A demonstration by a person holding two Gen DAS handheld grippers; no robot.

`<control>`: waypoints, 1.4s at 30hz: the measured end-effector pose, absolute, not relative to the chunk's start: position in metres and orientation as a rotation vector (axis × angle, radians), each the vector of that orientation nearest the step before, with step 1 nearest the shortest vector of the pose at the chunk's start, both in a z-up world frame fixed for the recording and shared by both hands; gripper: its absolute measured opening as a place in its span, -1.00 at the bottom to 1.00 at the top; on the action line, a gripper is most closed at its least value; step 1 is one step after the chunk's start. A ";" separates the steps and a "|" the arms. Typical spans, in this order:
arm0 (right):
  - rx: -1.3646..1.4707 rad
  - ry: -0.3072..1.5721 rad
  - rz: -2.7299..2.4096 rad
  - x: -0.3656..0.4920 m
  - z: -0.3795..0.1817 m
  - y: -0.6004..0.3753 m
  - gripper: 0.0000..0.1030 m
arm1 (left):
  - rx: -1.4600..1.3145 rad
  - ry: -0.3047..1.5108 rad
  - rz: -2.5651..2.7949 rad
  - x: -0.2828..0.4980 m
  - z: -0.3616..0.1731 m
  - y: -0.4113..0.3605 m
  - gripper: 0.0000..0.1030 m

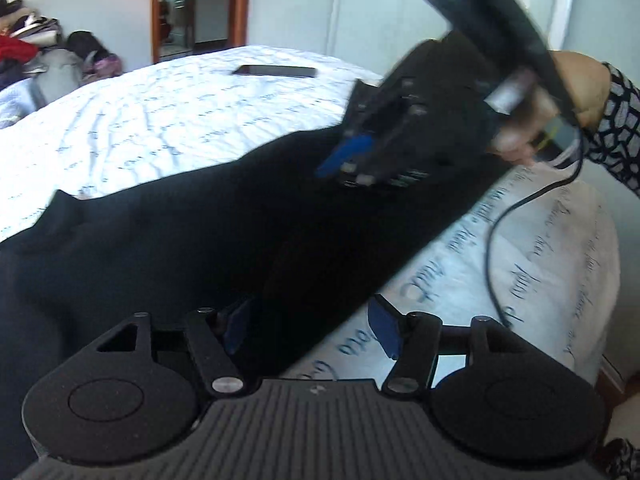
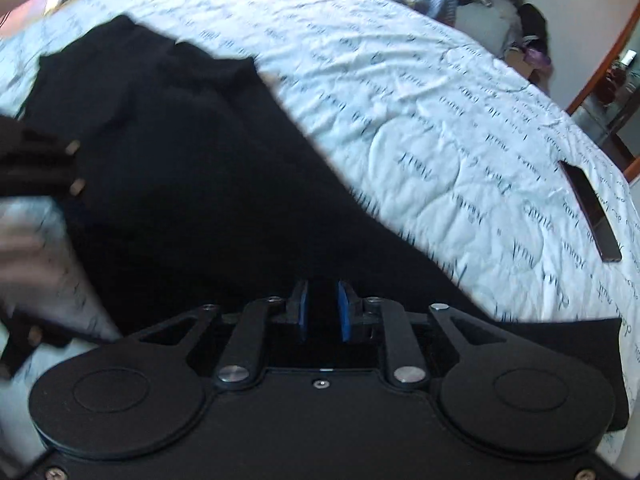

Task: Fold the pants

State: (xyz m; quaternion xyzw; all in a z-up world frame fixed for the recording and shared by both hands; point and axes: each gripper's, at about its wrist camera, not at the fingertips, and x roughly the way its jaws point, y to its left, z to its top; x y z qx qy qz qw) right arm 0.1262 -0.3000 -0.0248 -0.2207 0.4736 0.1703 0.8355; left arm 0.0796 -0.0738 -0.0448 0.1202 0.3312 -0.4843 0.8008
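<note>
Black pants [image 1: 192, 240] lie stretched across a white quilted bed [image 1: 180, 120]. My left gripper [image 1: 312, 330] has its blue pads wide apart, with the pants' edge lying between them. My right gripper [image 2: 322, 312] has its blue pads close together with black cloth of the pants [image 2: 180, 180] between them. The right gripper also shows in the left wrist view [image 1: 348, 160], held by a hand over the far end of the pants. The left gripper's body shows blurred at the left edge of the right wrist view [image 2: 36, 160].
A black phone [image 1: 276, 71] lies on the far part of the bed, also in the right wrist view [image 2: 590, 210]. Clothes and bags [image 1: 48, 56] are piled beside the bed. A doorway [image 1: 196, 8] is behind. A cable [image 1: 516, 216] hangs from the right gripper.
</note>
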 end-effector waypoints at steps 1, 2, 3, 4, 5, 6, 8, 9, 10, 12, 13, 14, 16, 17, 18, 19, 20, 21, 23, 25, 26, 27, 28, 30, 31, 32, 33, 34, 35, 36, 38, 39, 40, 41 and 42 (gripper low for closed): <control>-0.478 1.016 0.362 0.110 -0.023 -0.304 -0.67 | 0.252 0.717 -1.056 0.079 -0.046 -0.074 0.29; -0.487 1.031 0.368 0.095 -0.022 -0.307 -0.66 | 0.249 0.721 -1.068 0.078 -0.047 -0.074 0.30; -0.507 1.053 0.370 0.081 -0.023 -0.309 -0.62 | 0.246 0.722 -1.081 0.076 -0.047 -0.075 0.31; -0.540 1.064 0.364 0.065 -0.023 -0.311 -0.55 | 0.245 0.720 -1.095 0.075 -0.048 -0.076 0.32; -0.555 1.055 0.344 0.054 -0.022 -0.313 -0.54 | 0.245 0.716 -1.105 0.073 -0.048 -0.076 0.35; -0.532 1.041 0.314 0.046 -0.018 -0.318 -0.54 | 0.243 0.716 -1.111 0.073 -0.048 -0.077 0.36; -0.448 0.962 0.267 0.037 -0.004 -0.326 -0.53 | 0.220 0.723 -1.125 0.074 -0.047 -0.077 0.36; -0.420 0.914 0.256 0.036 0.003 -0.327 -0.48 | 0.201 0.728 -1.128 0.075 -0.046 -0.076 0.36; -0.413 0.855 0.241 0.037 0.008 -0.326 -0.44 | 0.186 0.734 -1.126 0.076 -0.045 -0.076 0.36; -0.498 0.784 0.246 0.044 0.010 -0.315 -0.36 | 0.187 0.747 -1.101 0.078 -0.045 -0.080 0.36; -0.572 0.783 0.291 0.048 0.007 -0.309 -0.36 | 0.197 0.749 -1.079 0.078 -0.043 -0.084 0.36; -0.658 0.782 0.341 0.053 0.003 -0.302 -0.35 | 0.209 0.745 -1.065 0.078 -0.041 -0.086 0.35; -0.809 0.799 0.437 0.065 -0.005 -0.295 -0.28 | 0.216 0.726 -1.050 0.078 -0.039 -0.089 0.35; -0.865 0.813 0.504 0.071 -0.006 -0.294 -0.28 | 0.216 0.722 -1.047 0.079 -0.037 -0.092 0.33; -0.911 0.810 0.584 0.076 -0.005 -0.295 -0.28 | 0.214 0.722 -1.055 0.080 -0.036 -0.094 0.33; -0.936 0.812 0.662 0.081 -0.004 -0.298 -0.26 | 0.210 0.722 -1.073 0.081 -0.035 -0.097 0.32; -0.937 0.853 0.728 0.090 -0.002 -0.301 -0.22 | 0.208 0.722 -1.086 0.083 -0.035 -0.101 0.27; -0.931 0.923 0.782 0.100 -0.003 -0.303 -0.19 | 0.210 0.726 -1.097 0.084 -0.035 -0.105 0.20; -0.962 0.979 0.818 0.116 -0.005 -0.302 -0.16 | 0.218 0.734 -1.115 0.085 -0.037 -0.113 0.03; -0.947 1.053 0.880 0.129 -0.007 -0.303 -0.16 | 0.229 0.737 -1.108 0.085 -0.039 -0.120 -0.18; -0.950 1.068 0.890 0.133 -0.008 -0.303 -0.17 | 0.237 0.730 -1.095 0.084 -0.040 -0.122 -0.31; -0.948 1.091 0.897 0.134 -0.008 -0.303 -0.26 | 0.247 0.718 -1.081 0.083 -0.041 -0.125 -0.48; -0.959 1.106 0.902 0.132 -0.008 -0.301 -0.58 | 0.256 0.704 -1.063 0.082 -0.041 -0.127 -0.60; -0.995 1.075 0.868 0.117 -0.007 -0.301 -0.78 | 0.267 0.685 -1.045 0.079 -0.041 -0.128 -0.89; -0.989 1.061 0.846 0.108 -0.006 -0.304 -0.87 | 0.269 0.670 -1.041 0.077 -0.040 -0.127 -0.91; -0.980 1.042 0.817 0.097 -0.005 -0.308 -0.87 | 0.273 0.657 -1.043 0.075 -0.041 -0.126 -0.93; -0.973 1.023 0.791 0.085 -0.004 -0.312 -0.88 | 0.280 0.650 -1.045 0.072 -0.041 -0.127 -0.93; -0.963 1.004 0.772 0.072 -0.002 -0.316 -0.88 | 0.289 0.641 -1.044 0.069 -0.041 -0.127 -0.93; -0.949 0.982 0.746 0.058 -0.002 -0.319 -0.89 | 0.303 0.633 -1.047 0.066 -0.041 -0.127 -0.93; -0.937 0.965 0.715 0.045 -0.003 -0.321 -0.90 | 0.316 0.629 -1.050 0.065 -0.042 -0.128 -0.93; -0.919 0.931 0.659 0.019 -0.007 -0.321 -0.90 | 0.330 0.628 -1.052 0.061 -0.042 -0.129 -0.93; -0.912 0.926 0.629 0.009 -0.011 -0.321 -0.92 | 0.339 0.626 -1.055 0.059 -0.042 -0.129 -0.93; -0.914 0.927 0.601 -0.001 -0.016 -0.320 -0.98 | 0.351 0.621 -1.052 0.057 -0.043 -0.130 -0.93; -0.916 0.922 0.574 -0.010 -0.021 -0.321 -0.98 | 0.362 0.617 -1.053 0.055 -0.043 -0.129 -0.94; -0.909 0.919 0.539 -0.018 -0.025 -0.322 -0.98 | 0.368 0.615 -1.062 0.053 -0.043 -0.128 -0.93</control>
